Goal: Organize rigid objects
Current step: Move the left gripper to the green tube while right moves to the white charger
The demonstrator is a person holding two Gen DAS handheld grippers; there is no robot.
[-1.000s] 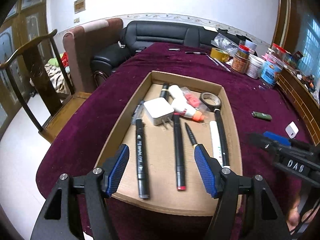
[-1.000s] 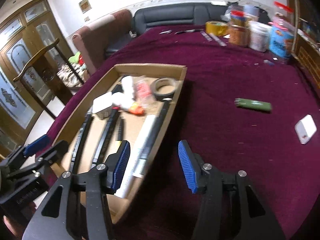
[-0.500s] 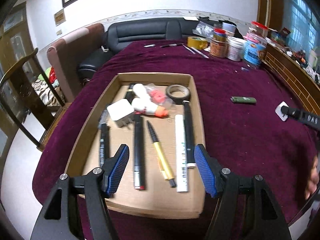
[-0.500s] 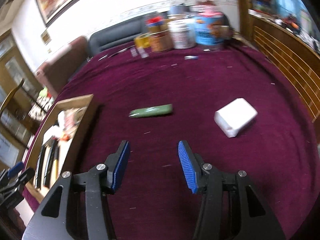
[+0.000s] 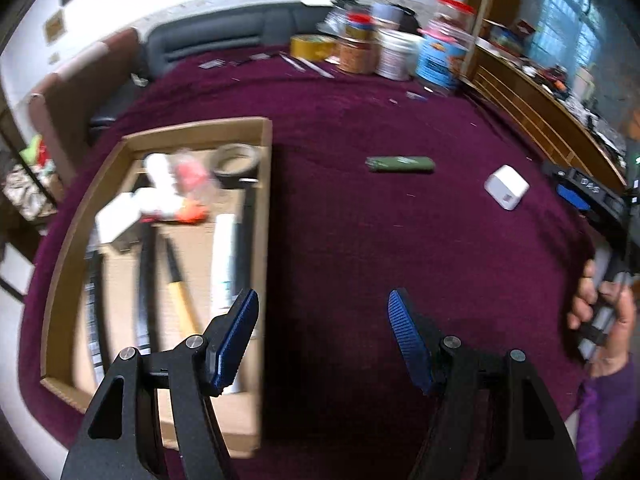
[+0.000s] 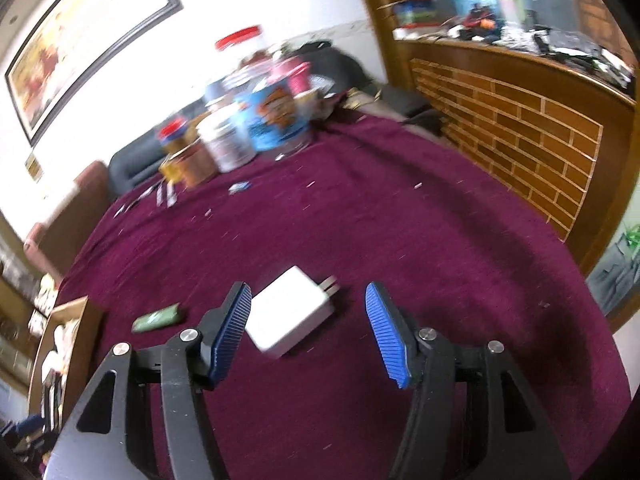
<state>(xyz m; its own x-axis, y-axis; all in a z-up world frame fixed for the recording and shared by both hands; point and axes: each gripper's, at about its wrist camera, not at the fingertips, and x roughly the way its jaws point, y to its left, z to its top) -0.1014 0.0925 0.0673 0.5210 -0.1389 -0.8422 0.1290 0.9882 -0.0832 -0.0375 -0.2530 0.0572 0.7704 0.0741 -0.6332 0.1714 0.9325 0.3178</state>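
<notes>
A white plug charger (image 6: 292,314) lies on the purple tablecloth, prongs pointing right; it also shows in the left wrist view (image 5: 506,187). My right gripper (image 6: 308,330) is open, its blue pads on either side of the charger and just short of it. A green lighter (image 5: 401,164) lies left of the charger, also in the right wrist view (image 6: 157,319). My left gripper (image 5: 322,338) is open and empty above the cloth, beside the right wall of the cardboard tray (image 5: 266,216), which holds pens, markers, a tape roll and another white charger.
Jars, tubs and a yellow tape roll (image 5: 312,46) stand at the table's far edge. A brick-patterned wooden counter (image 6: 520,136) runs along the right. A sofa and chair stand behind the table at the left.
My right gripper has swung right from the tray and closed in on the white charger. My left gripper has swung right, from over the tray to the cloth beside it.
</notes>
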